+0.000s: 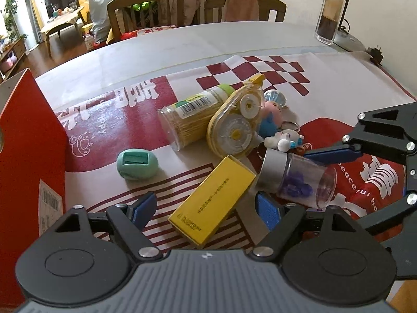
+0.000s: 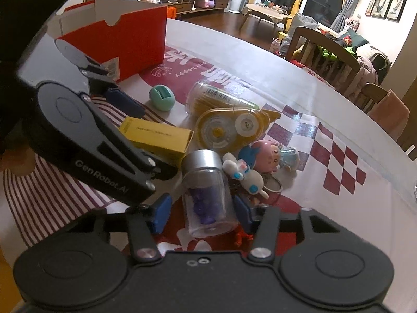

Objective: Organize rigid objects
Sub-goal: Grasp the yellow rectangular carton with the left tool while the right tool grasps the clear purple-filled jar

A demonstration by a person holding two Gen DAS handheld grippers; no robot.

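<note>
A yellow box (image 1: 212,198) lies on the red-and-white cloth between the open fingers of my left gripper (image 1: 207,210); it also shows in the right wrist view (image 2: 159,135). A clear jar with a silver lid and purple pieces (image 2: 207,198) lies on its side between the open fingers of my right gripper (image 2: 202,212), not clamped; it also shows in the left wrist view (image 1: 294,177). Behind lie a toothpick jar (image 1: 192,114), a yellow correction-tape dispenser (image 1: 235,125), a green egg-shaped sharpener (image 1: 136,164) and keychain figures (image 2: 250,167).
An open red cardboard box (image 2: 125,41) stands at the left edge of the table, also in the left wrist view (image 1: 28,140). A tall glass jar (image 1: 329,17) and a desk lamp base (image 1: 349,39) stand at the far right. Wooden chairs (image 1: 148,10) line the far side.
</note>
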